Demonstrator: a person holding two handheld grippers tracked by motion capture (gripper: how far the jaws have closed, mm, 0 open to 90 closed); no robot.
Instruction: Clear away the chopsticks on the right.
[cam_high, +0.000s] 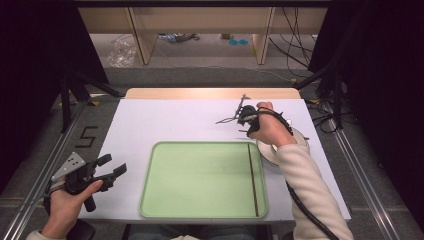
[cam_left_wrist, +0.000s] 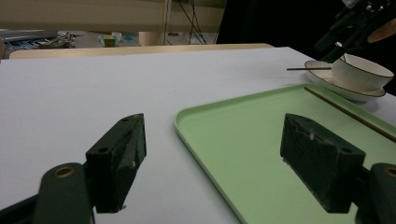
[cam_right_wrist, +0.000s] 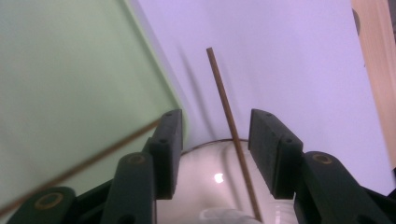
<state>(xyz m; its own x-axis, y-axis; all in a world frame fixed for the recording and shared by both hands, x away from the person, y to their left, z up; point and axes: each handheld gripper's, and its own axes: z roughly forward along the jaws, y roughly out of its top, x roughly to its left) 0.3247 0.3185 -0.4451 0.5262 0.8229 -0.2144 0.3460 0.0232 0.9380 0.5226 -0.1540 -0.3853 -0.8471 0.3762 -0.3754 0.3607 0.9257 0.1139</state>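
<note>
A thin brown chopstick (cam_right_wrist: 224, 102) rests with one end on a white plate (cam_right_wrist: 210, 172) and reaches out over the table. It runs between the jaws of my right gripper (cam_right_wrist: 215, 123), which stand open with a gap on each side of it. In the high view this gripper (cam_high: 246, 122) hovers at the plate (cam_high: 300, 142), right of the green tray (cam_high: 200, 175). A second chopstick (cam_high: 252, 180) lies along the tray's right side. My left gripper (cam_high: 114, 166) is open and empty left of the tray. The left gripper view shows a white bowl (cam_left_wrist: 366, 72) on the plate.
The tray takes up the middle of the white table (cam_high: 175, 120), whose far edge is a wooden strip (cam_high: 210, 93). Dark stands and cables flank both sides of the table. Bare white surface lies behind and left of the tray.
</note>
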